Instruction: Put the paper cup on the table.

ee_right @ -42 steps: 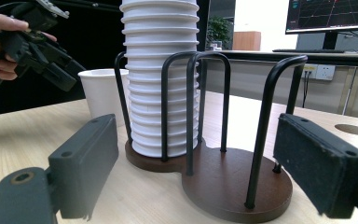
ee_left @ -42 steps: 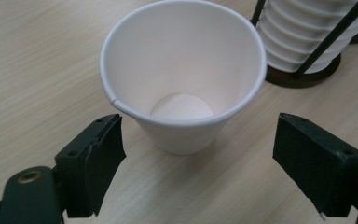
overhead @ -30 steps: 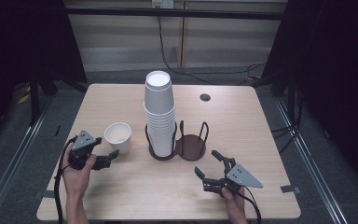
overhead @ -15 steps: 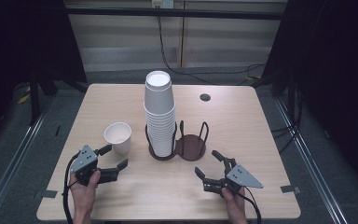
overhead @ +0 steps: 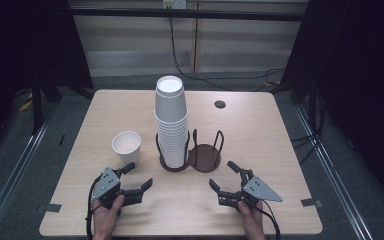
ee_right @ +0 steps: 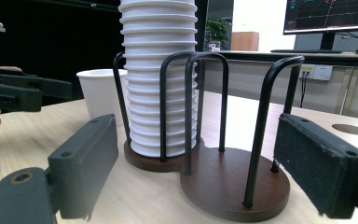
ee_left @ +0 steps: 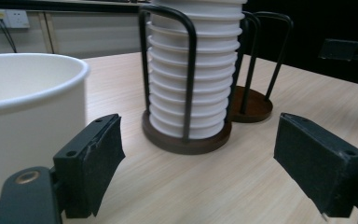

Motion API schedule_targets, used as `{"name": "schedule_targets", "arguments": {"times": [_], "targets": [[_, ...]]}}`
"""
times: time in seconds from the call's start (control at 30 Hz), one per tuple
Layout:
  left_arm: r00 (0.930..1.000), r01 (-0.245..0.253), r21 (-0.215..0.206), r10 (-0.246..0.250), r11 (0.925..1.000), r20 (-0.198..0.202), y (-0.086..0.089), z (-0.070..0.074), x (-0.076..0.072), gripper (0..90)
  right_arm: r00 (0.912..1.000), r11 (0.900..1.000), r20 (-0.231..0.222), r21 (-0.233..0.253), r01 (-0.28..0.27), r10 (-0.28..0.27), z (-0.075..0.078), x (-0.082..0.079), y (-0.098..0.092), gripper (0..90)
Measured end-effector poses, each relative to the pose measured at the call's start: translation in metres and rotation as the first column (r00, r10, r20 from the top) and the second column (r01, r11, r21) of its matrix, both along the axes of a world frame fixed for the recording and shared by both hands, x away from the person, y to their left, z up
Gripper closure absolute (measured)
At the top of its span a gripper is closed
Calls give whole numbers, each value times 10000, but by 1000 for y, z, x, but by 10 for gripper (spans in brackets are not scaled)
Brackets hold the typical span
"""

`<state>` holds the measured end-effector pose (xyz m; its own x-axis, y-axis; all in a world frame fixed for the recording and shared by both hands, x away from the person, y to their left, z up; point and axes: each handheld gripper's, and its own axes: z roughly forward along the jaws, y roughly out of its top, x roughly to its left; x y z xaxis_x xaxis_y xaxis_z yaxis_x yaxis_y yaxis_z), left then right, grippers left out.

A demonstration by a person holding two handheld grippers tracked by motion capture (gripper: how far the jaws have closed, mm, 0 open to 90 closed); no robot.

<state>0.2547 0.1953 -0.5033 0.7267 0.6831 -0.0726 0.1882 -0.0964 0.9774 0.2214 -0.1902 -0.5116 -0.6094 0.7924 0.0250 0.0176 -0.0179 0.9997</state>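
The cup [overhead: 126, 146] stands upright and alone on the table [overhead: 280, 145], at about 9 o'clock from the stack [overhead: 170, 122] and near it. It sits at 12 o'clock from the left gripper [overhead: 135, 176], just beyond that gripper's far jaw and not between the two. In the left gripper view the cup [ee_left: 25, 116] is at the left edge, behind the left jaw, and the gap between the jaws looks onto bare wood and the holder [ee_left: 191, 135]. The left gripper's jaws are spread wide and hold nothing.

The stack fills the left ring of the holder [overhead: 200, 157], a dark two-ring stand at the table's middle; the right ring has nothing in it. The right gripper [overhead: 225, 177] lies at about 5 o'clock from the holder, apart from it, jaws spread wide and holding nothing. In the right gripper view the holder [ee_right: 223, 182] and the stack [ee_right: 161, 74] show between the jaws, with the cup [ee_right: 100, 95] behind at the left.

Against the picture half a second back, the left gripper has drawn nearer the table's front edge and farther from the cup, which has not moved. A second back its jaws were just beside the cup. The right gripper lies as it did.

No brand or writing can be read on the cup, the stack or the holder.
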Motion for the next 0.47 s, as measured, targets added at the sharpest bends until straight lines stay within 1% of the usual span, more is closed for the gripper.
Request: {"name": "schedule_targets", "arguments": {"times": [0.03,0.1,0.13,0.17,0.2,0.23,0.27,0.3,0.33,0.37,0.4,0.43,0.47], "targets": [[10000,38,154,-39,9999,89,-3,-1,-1,155,10000,10000,-2,0,-1,1,0,0,0,130],[9994,143,0,-143,9999,328,-7,-1,-4,155,10000,10000,0,-1,-1,1,0,0,0,130],[9992,196,42,-197,9998,350,-8,-1,-6,157,10000,10000,1,0,-7,7,0,0,0,130],[9992,270,-75,-267,9996,311,-10,-1,-8,154,10000,10000,6,-4,-7,7,0,0,0,130],[9988,322,-297,-310,9990,378,-11,-2,-11,155,10000,10000,22,-11,-15,15,0,0,0,130],[9969,265,-206,-249,9994,744,-11,-2,-14,156,10000,10000,2,0,-9,9,0,0,0,130],[9933,313,-252,-283,9992,1121,-11,-3,-17,154,10000,10000,5,-4,-14,14,0,0,0,130],[9901,298,-654,-204,9974,1389,-12,-5,-21,155,10000,10000,-4,-1,-11,11,0,0,0,130],[9838,436,-788,-291,9959,1768,-12,-6,-23,155,10000,10000,-4,-1,-11,11,0,0,0,130],[9827,490,-828,-332,9954,1824,-12,-6,-24,155,10000,10000,-4,-2,-10,10,0,0,0,130],[9842,554,-920,-389,9942,1725,-13,-6,-24,155,10000,10000,-22,0,-7,7,0,0,0,130],[9847,488,-916,-325,9946,1710,-13,-6,-23,158,10000,10000,-24,1,0,0,0,0,0,130],[9835,466,-829,-312,9955,1784,-13,-6,-23,154,10000,10000,-11,-2,52,-52,0,0,0,128]]}}
